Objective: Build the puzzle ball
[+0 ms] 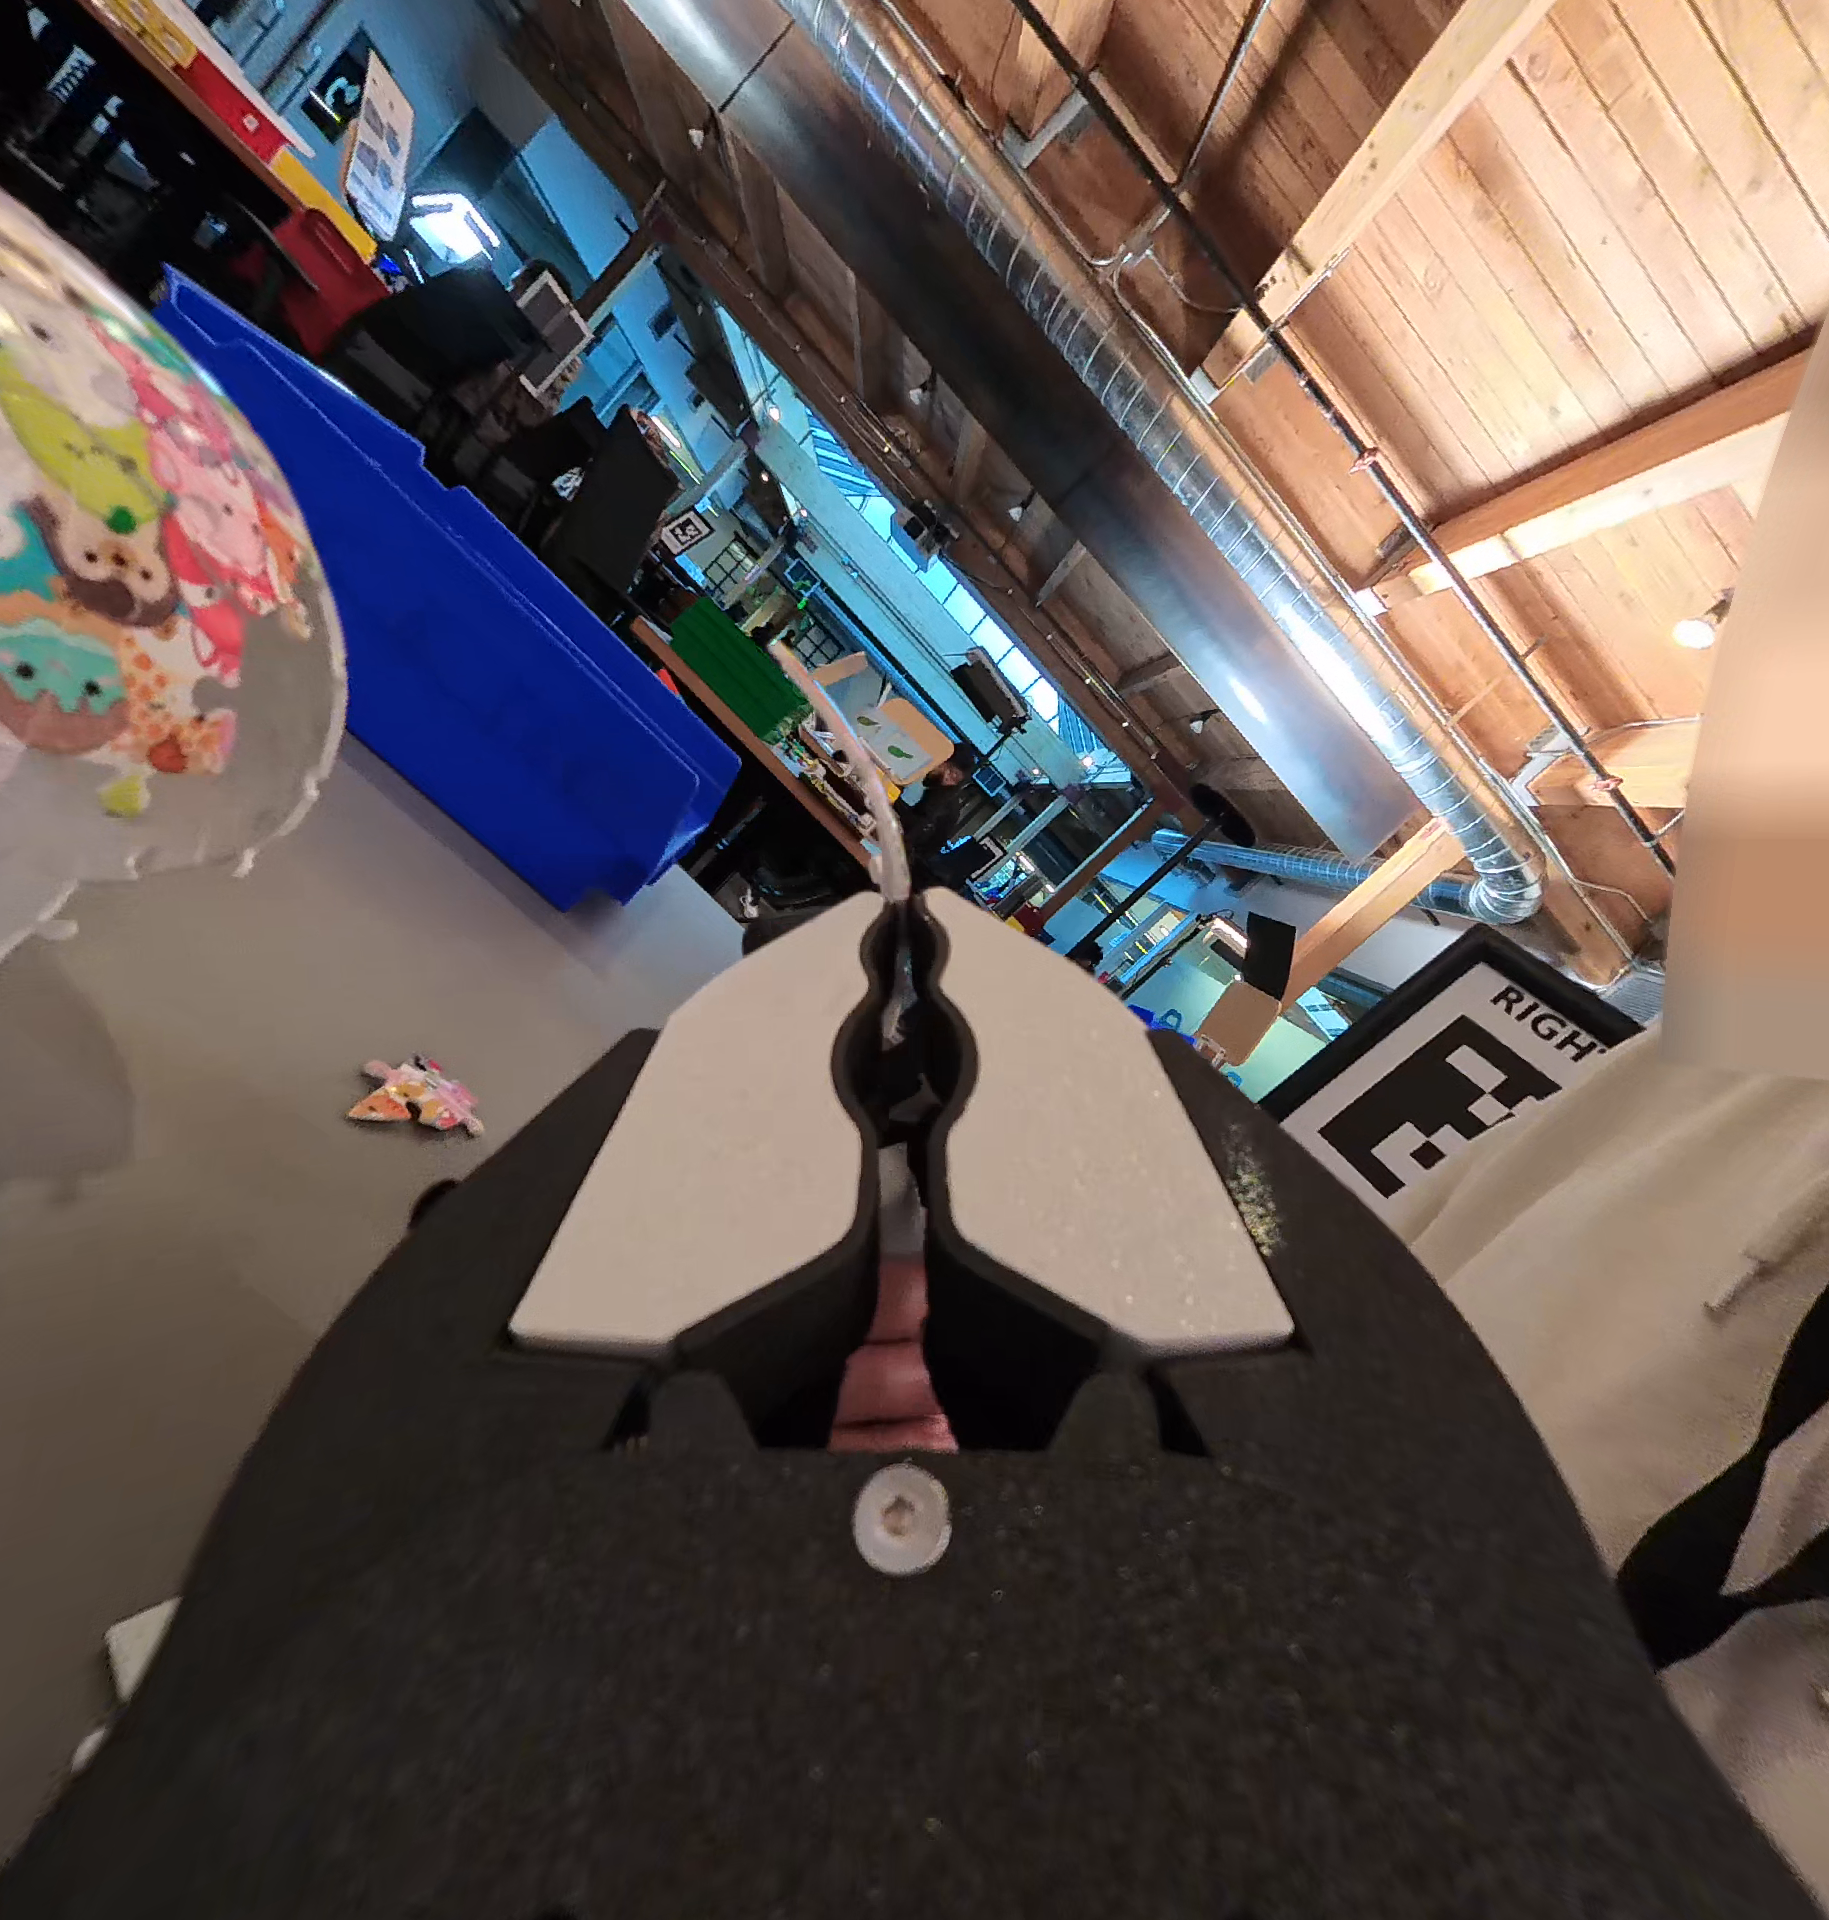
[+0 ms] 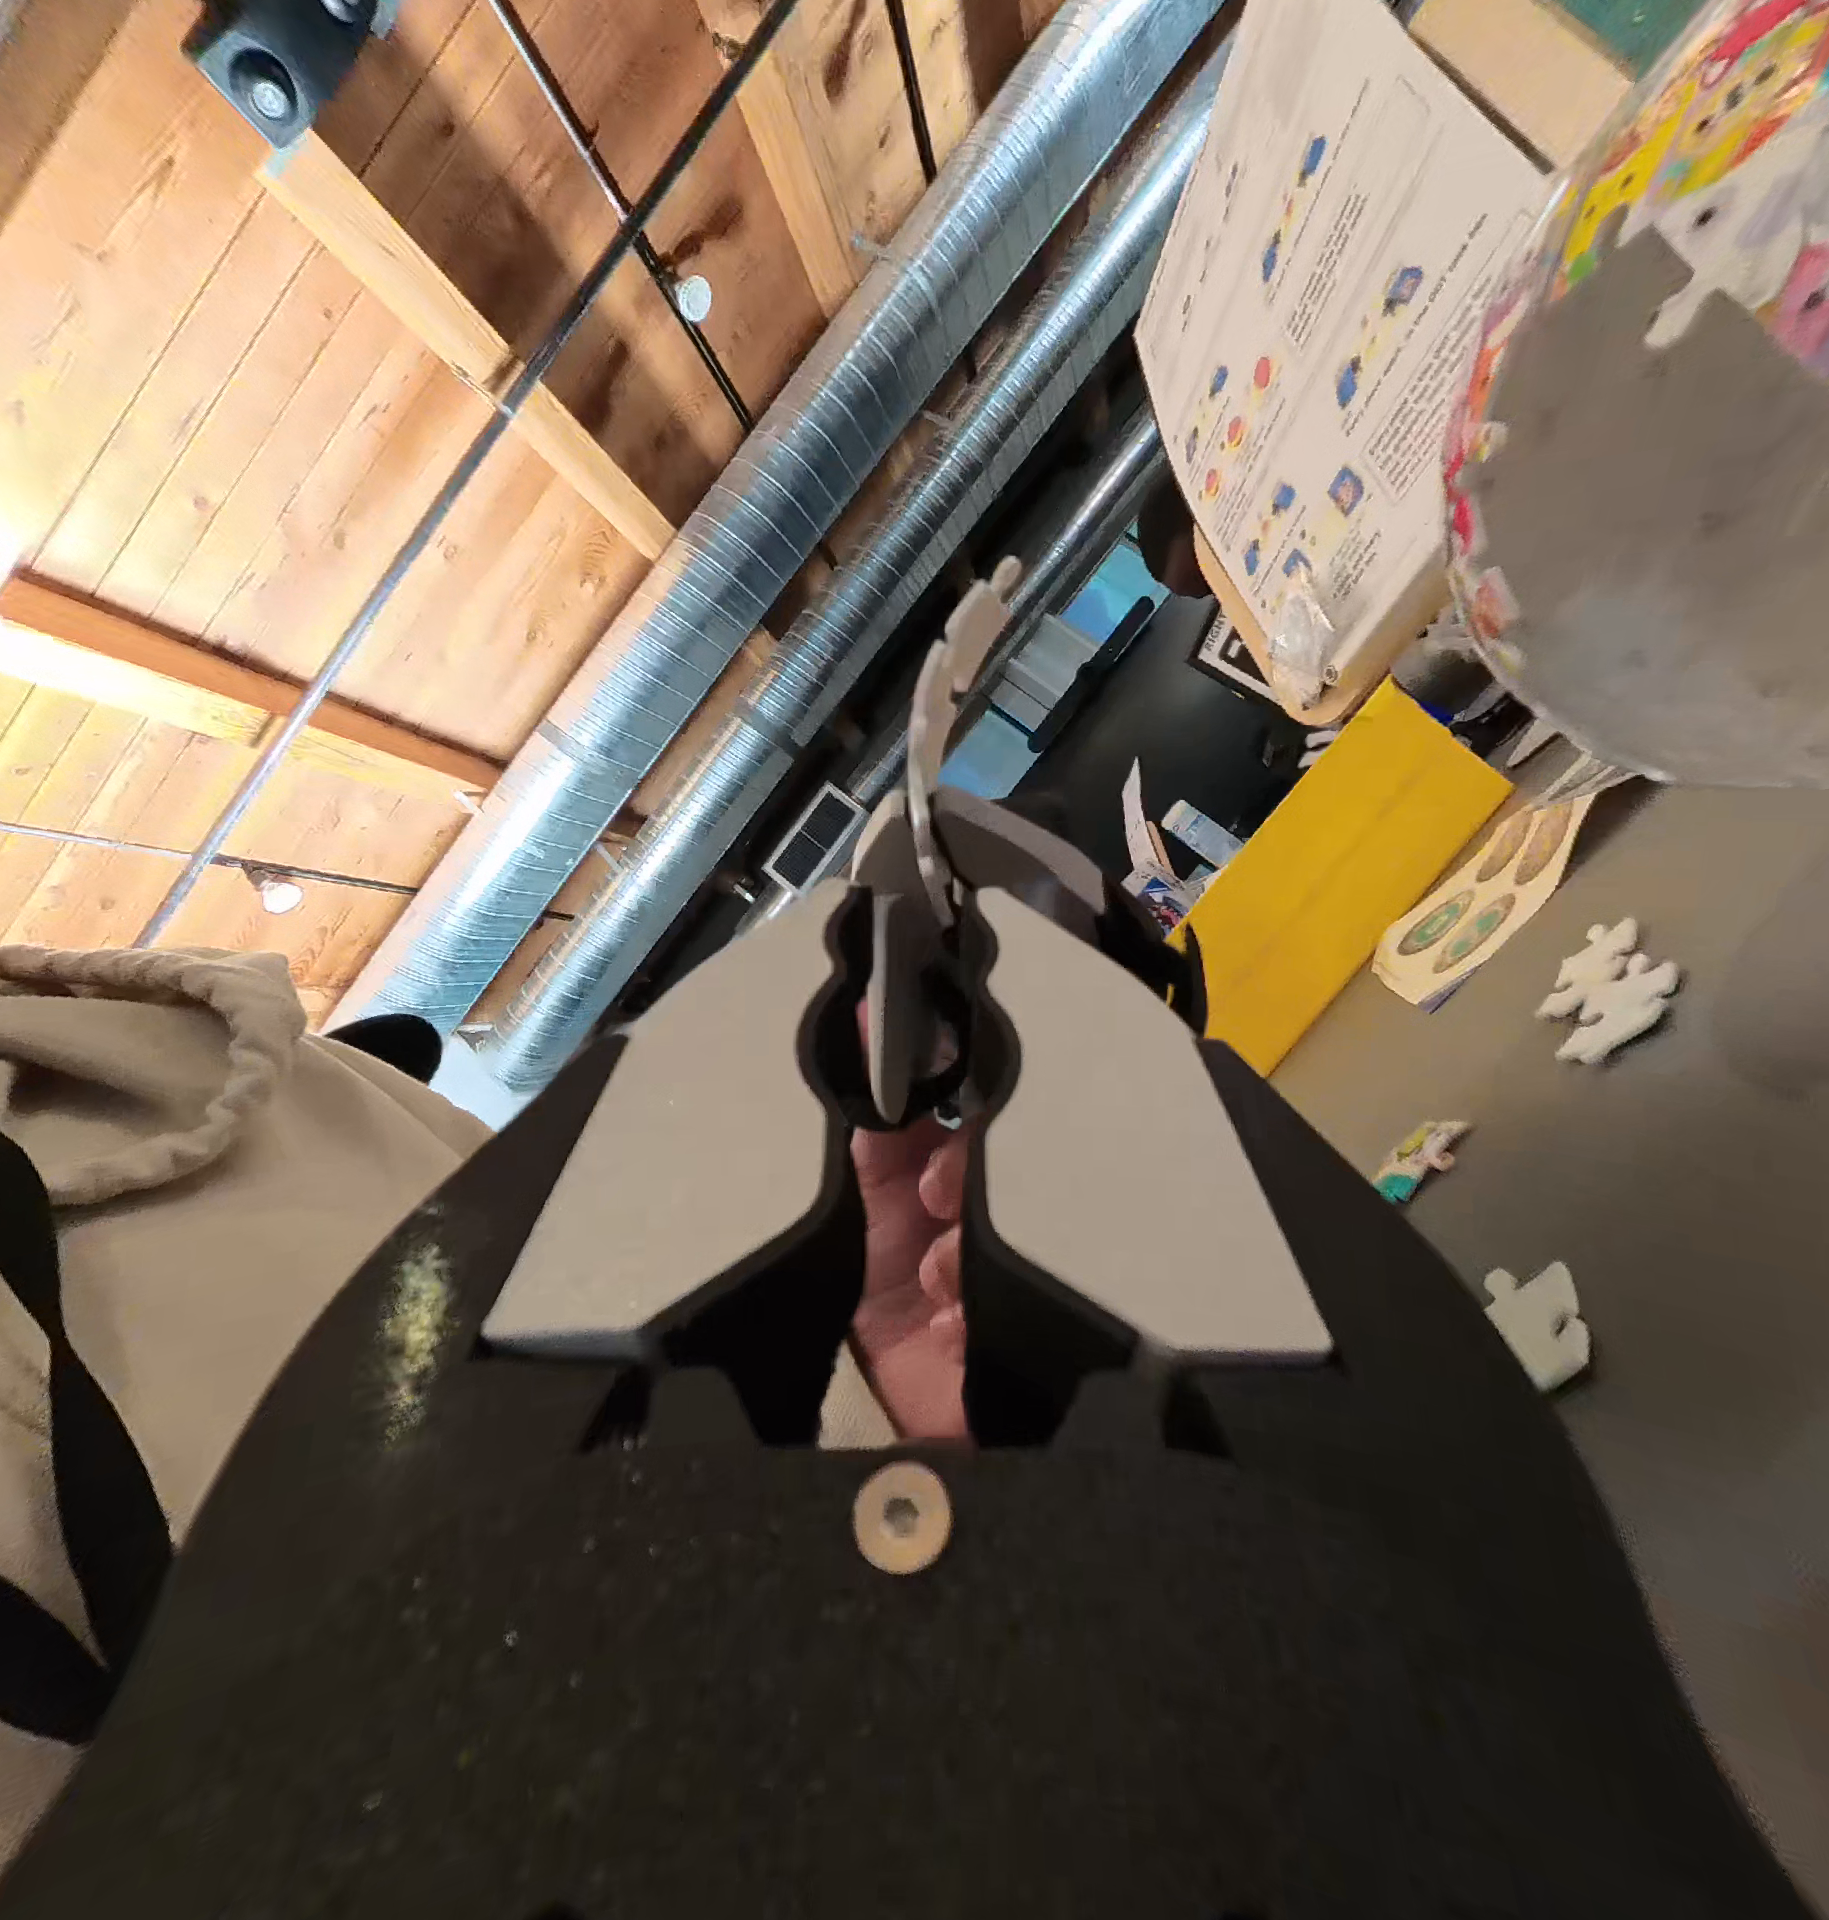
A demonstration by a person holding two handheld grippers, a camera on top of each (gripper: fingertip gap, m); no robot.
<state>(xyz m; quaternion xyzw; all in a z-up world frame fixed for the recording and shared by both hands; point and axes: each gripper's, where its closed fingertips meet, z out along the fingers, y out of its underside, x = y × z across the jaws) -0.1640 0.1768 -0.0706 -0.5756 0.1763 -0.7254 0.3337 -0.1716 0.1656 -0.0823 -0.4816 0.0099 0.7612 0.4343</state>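
Observation:
The half-built puzzle ball [image 1: 110,571], clear with bright cartoon prints, stands at the left of the left wrist view. In the right wrist view the ball [image 2: 1668,499] is at the upper right with its grey inside showing. My left gripper [image 1: 905,914] points up and is shut on a thin curved puzzle piece [image 1: 858,769], seen edge-on. My right gripper [image 2: 915,914] also points up, its jaws a little apart and empty. Beyond its tips I see the left gripper [image 2: 931,831] holding the piece [image 2: 957,665].
Loose pieces lie on the grey table: a coloured one [image 1: 416,1091], two white ones [image 2: 1611,997] [image 2: 1538,1330] and a coloured one [image 2: 1419,1153]. A blue bin [image 1: 474,644], a yellow bin [image 2: 1346,862] and an instruction board [image 2: 1325,343] stand behind. A beige-sleeved person is close.

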